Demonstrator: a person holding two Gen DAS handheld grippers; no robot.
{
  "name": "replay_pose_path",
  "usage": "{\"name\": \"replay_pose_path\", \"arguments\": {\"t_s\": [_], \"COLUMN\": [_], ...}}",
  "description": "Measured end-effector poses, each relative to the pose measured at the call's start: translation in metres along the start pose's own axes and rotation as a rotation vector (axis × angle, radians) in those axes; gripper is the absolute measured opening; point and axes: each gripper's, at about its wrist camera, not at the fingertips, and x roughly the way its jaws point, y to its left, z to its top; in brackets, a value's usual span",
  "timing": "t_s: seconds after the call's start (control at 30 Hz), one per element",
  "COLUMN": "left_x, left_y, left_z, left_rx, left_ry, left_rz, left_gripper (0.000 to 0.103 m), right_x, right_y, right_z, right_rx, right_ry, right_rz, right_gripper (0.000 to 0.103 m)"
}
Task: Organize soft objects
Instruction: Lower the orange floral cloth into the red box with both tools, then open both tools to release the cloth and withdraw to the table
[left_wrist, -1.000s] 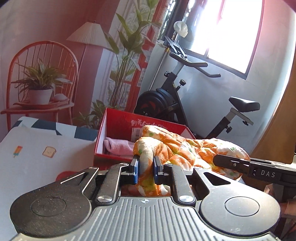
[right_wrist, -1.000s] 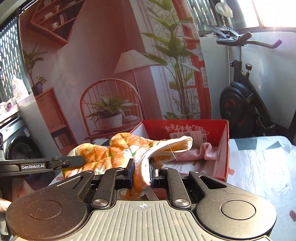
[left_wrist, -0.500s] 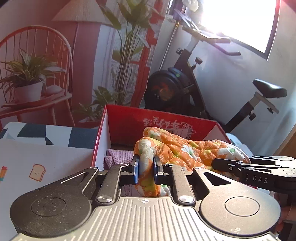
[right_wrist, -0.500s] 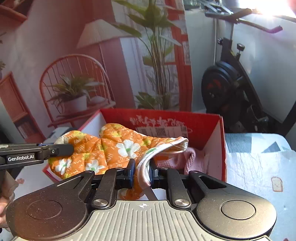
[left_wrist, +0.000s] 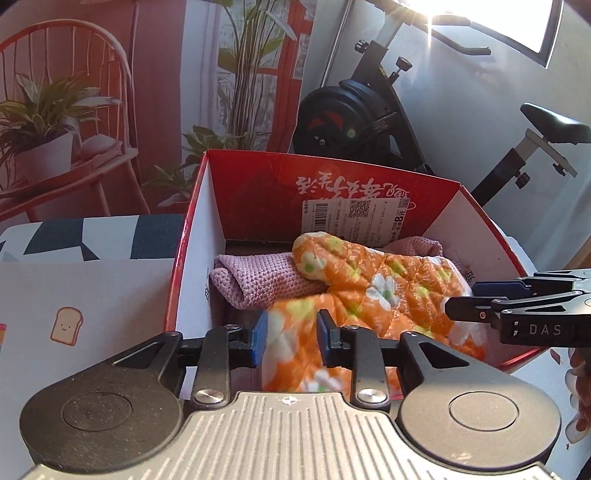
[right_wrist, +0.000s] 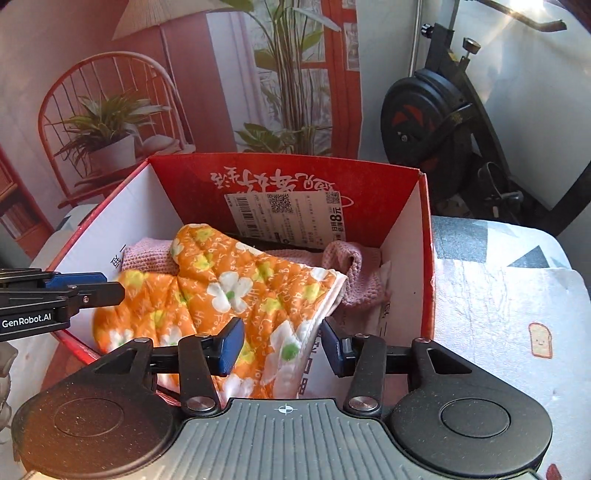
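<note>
An orange flowered oven mitt (left_wrist: 384, 291) lies in the red cardboard box (left_wrist: 258, 177), on top of a pink knitted cloth (left_wrist: 258, 280). My left gripper (left_wrist: 290, 338) is open, its blue pads either side of the mitt's near end, which hangs over the box's front edge. My right gripper (right_wrist: 282, 349) is open too, wide around the mitt's white-lined cuff (right_wrist: 295, 332). In the right wrist view the mitt (right_wrist: 221, 288) covers the pink cloth (right_wrist: 354, 273) inside the box (right_wrist: 369, 188). Each gripper shows at the side of the other's view.
The box stands on a table with a white patterned cover (left_wrist: 74, 295), also seen in the right wrist view (right_wrist: 498, 314). An exercise bike (left_wrist: 369, 110) stands behind the box. A red chair with a potted plant (left_wrist: 44, 140) is at the back left.
Both grippers lowered the mitt into the box and opened, letting it go. It now rests on the pink cloth.
</note>
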Motion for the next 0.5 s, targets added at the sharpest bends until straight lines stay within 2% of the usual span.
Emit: {"name": "replay_pose_path", "arguments": {"t_s": [0.1,0.33,0.5], "left_x": [-0.007,-0.037,-0.068], "left_y": [-0.003,-0.013,-0.012], "left_z": [0.001,-0.006,-0.019], "left_rx": [0.017,0.076,0.050], "left_ry": [-0.017,-0.051,-0.073], "left_rz": [0.005,-0.011,-0.002], "left_gripper": [0.044,0.044,0.044], "right_x": [-0.008,-0.041,-0.073], "right_y": [0.000,-0.002,0.005], "right_z": [0.000,-0.013,-0.033], "right_rx": [-0.025,-0.013,-0.058], "right_ry": [-0.026,-0.137,-0.194], "right_rz": [-0.017,0.041,0.058], "right_gripper": [0.051,0.051,0.051]}}
